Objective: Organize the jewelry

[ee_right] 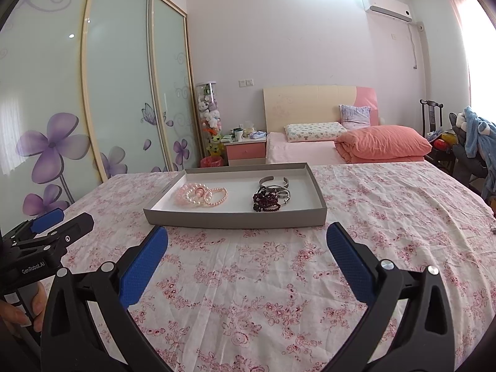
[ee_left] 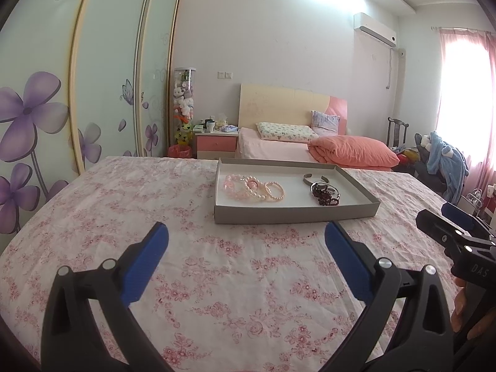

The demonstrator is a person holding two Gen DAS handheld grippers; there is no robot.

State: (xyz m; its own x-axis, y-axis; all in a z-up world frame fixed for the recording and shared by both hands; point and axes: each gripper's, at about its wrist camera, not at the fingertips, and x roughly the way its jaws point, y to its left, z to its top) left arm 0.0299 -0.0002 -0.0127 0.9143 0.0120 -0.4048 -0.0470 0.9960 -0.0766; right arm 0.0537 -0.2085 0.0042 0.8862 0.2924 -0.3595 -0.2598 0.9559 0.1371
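A big table covered with a white cloth with pink flowers [ee_left: 124, 217] fills the bottom of both views. Everything here is placed by the flat grey cardboard tray with a white inside [ee_right: 235, 218], which sits on the cloth near the far edge of the table.

Behind the tray is a pink bed with a cream and pink headboard [ee_right: 310, 99]. On the bed, behind the tray, lies a folded salmon-pink quilt [ee_right: 384, 142]. To the left of the tray stands a wardrobe with frosted glass doors and purple flowers [ee_left: 37, 117].

The left gripper, black with blue pads [ee_left: 246, 237], is on the near side of the tray, above the cloth. Its jaws are spread wide and hold nothing. The right gripper, also black with blue pads [ee_right: 247, 237], is on the near side of the tray too. Its jaws are wide apart and empty as well. Neither gripper touches the tray. A hand [ee_right: 18, 313] holds the left gripper's handle.

Inside the tray, on its left part, is a pile of pink and white bead bracelets [ee_right: 201, 197]. On its right part is a pile of dark red bead bracelets [ee_right: 266, 203], touching some silver metal bangles [ee_right: 276, 184]. The two piles are apart from each other.
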